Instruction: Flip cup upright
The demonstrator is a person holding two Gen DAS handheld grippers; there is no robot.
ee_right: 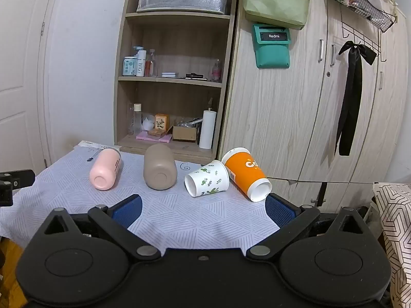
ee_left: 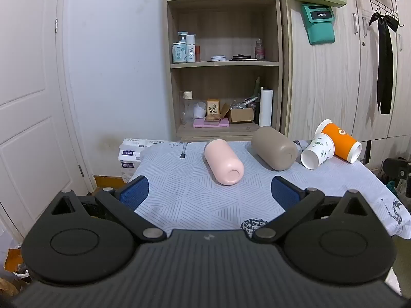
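Several cups lie on their sides on a table with a patterned cloth [ee_left: 185, 195]. From left to right: a pink cup [ee_left: 224, 163], a taupe cup [ee_left: 273, 147], a white leaf-print paper cup [ee_left: 318, 150] and an orange paper cup [ee_left: 340, 141]. They also show in the right wrist view: pink cup [ee_right: 105, 168], taupe cup [ee_right: 159, 166], white cup [ee_right: 207, 178], orange cup [ee_right: 245, 173]. My left gripper [ee_left: 209, 193] is open and empty, in front of the pink cup. My right gripper [ee_right: 203, 211] is open and empty, in front of the white cup.
A wooden shelf unit [ee_left: 223, 64] with bottles and boxes stands behind the table. A wardrobe [ee_right: 321, 102] stands at the right, a white door [ee_left: 28, 89] at the left. Packs of tissues [ee_left: 129, 157] sit beyond the table's left corner.
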